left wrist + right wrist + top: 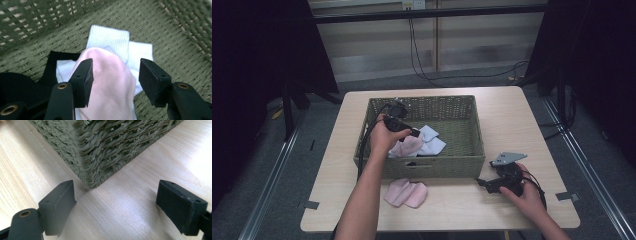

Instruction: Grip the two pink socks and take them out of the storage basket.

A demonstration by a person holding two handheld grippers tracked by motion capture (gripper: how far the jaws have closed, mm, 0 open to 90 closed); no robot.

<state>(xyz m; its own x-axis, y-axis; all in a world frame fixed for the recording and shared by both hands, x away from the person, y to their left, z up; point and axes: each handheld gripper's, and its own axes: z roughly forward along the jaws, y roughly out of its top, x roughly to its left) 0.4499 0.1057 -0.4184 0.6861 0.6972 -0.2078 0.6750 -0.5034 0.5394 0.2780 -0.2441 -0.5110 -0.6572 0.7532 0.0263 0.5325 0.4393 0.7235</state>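
Pink sock (110, 85): lies in the woven basket (472, 125) atop white socks (112, 40), with a black one (53, 58) beside. Your left hand-held gripper (115, 75) straddles it, jaws apart; contact looks absent, though blur hampers judgement. Your right hand-held gripper (115, 202) stands wide over the bench (120, 207), by the basket's corner. Second pink sock (406, 192): on the bench.

Dim high view, dark edges; gripper views brighter, slightly blurred.
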